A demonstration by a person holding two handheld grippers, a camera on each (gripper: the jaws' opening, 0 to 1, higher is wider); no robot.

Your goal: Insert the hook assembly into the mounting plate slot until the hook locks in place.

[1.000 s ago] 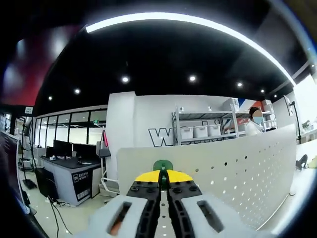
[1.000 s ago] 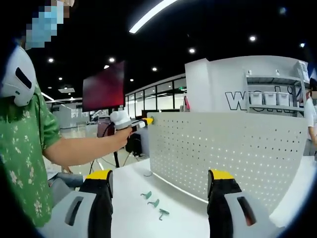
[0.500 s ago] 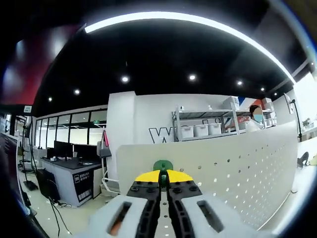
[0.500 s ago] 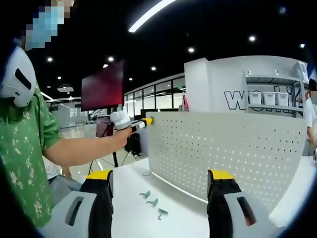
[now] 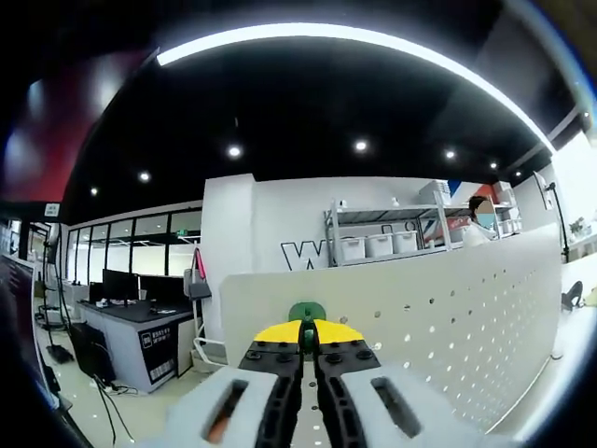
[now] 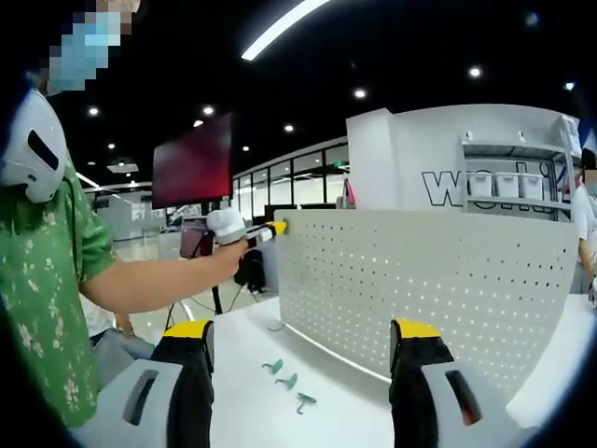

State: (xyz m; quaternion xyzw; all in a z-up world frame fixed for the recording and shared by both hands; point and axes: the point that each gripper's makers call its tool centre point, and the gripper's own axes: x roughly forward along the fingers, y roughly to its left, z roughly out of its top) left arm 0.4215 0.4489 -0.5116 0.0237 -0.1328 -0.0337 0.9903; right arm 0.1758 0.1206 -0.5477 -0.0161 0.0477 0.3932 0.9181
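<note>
Almost nothing has moved; both views drift slightly. Left gripper (image 5: 308, 329) stays shut on a green hook (image 5: 307, 311), held up at the top left corner of the pegboard (image 6: 420, 271), likely lining up a hole. Right gripper (image 6: 303, 341) waits wide open over the table (image 6: 242, 411), near three spare hooks (image 6: 287, 382).

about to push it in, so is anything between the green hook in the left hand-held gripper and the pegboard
Nothing visible does. The left hand-held gripper is shut on the green hook, held at the top edge of the white pegboard, with no object between them.
</note>
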